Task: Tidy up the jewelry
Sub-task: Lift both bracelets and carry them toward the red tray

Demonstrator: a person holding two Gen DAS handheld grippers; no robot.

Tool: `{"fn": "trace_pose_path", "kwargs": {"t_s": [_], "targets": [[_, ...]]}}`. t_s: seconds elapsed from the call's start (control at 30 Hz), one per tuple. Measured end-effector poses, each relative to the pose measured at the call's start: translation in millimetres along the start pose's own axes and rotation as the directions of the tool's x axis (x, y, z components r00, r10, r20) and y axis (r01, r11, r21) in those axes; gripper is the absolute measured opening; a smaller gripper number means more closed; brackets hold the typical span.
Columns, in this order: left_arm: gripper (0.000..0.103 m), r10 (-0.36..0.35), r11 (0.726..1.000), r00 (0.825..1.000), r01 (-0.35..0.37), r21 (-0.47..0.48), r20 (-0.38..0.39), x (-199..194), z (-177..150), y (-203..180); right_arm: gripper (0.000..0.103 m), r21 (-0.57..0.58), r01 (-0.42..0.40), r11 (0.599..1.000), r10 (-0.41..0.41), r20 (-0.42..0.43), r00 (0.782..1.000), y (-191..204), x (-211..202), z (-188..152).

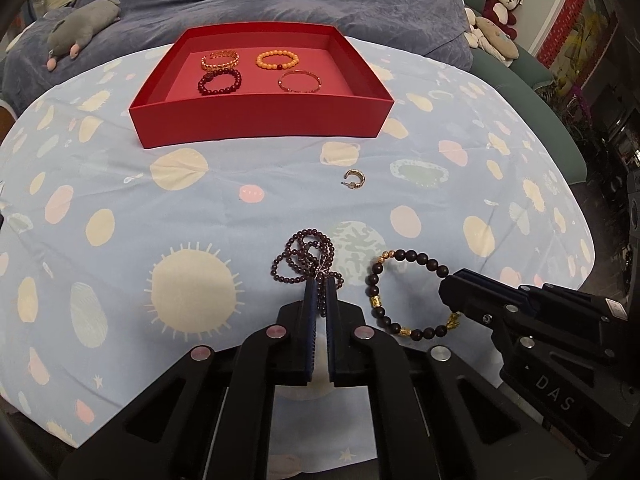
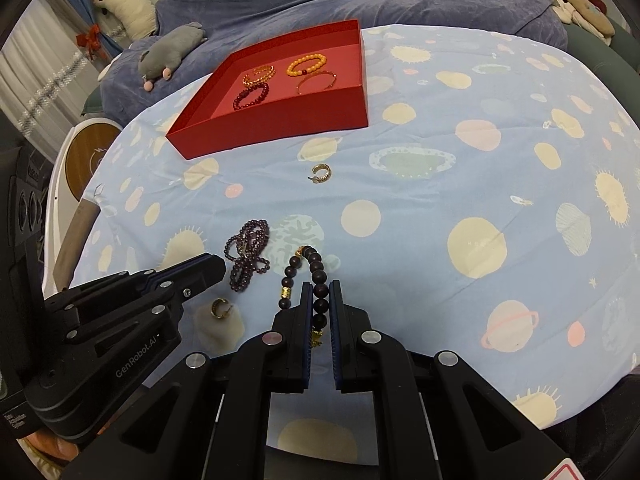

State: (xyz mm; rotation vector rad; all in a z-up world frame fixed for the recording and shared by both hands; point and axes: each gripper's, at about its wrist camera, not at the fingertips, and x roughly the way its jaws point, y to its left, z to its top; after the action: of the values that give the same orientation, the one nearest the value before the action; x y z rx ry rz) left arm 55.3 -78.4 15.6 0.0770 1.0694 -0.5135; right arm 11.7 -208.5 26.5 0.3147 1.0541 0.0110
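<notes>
Jewelry pick-up step: left gripper (image 1: 320, 284) pinched on purple bead strand (image 1: 306, 258), right gripper (image 2: 320, 288) pinched on dark bead bracelet (image 2: 316, 276), both well short of red box (image 1: 260, 120). Next, probably: lift, carry to box, release beside bracelets there.

A pale blue sheet (image 1: 248, 216) printed with cream suns, pink dots and ringed planets covers the surface. On it, at the far side, sits a shallow red box (image 1: 260, 120). Nearer, a small gold hoop earring (image 1: 355, 179) lies alone. Closer still rest a tangled purple bead strand (image 1: 308, 258) and, just beside it, a dark bead bracelet (image 1: 404, 292) with gold spacers. A second gold hoop (image 2: 221, 307) lies near the strand.
</notes>
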Motion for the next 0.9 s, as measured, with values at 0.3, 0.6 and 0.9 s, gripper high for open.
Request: {"fn": "trace_pose_path", "kwargs": {"t_s": [0.3, 0.6, 0.9], "targets": [[0.003, 0.007, 1.000, 0.999, -0.006, -0.028, 0.046, -27.6, 6.1, 11.4, 0.008, -0.019, 0.000, 1.000, 0.001, 0.047, 0.999, 10.5, -21.2, 9.8], [0.002, 0.022, 0.997, 0.997, -0.016, -0.074, 0.081, -47.8, 10.5, 30.8, 0.008, -0.025, 0.006, 1.000, -0.004, 0.083, 0.997, 13.0, -35.9, 16.2], [0.032, -0.038, 0.997, 0.998, 0.041, -0.072, 0.048, -26.5, 7.3, 16.2, 0.008, -0.003, 0.017, 1.000, -0.017, 0.074, 0.997, 4.9, -32.5, 11.7]]}}
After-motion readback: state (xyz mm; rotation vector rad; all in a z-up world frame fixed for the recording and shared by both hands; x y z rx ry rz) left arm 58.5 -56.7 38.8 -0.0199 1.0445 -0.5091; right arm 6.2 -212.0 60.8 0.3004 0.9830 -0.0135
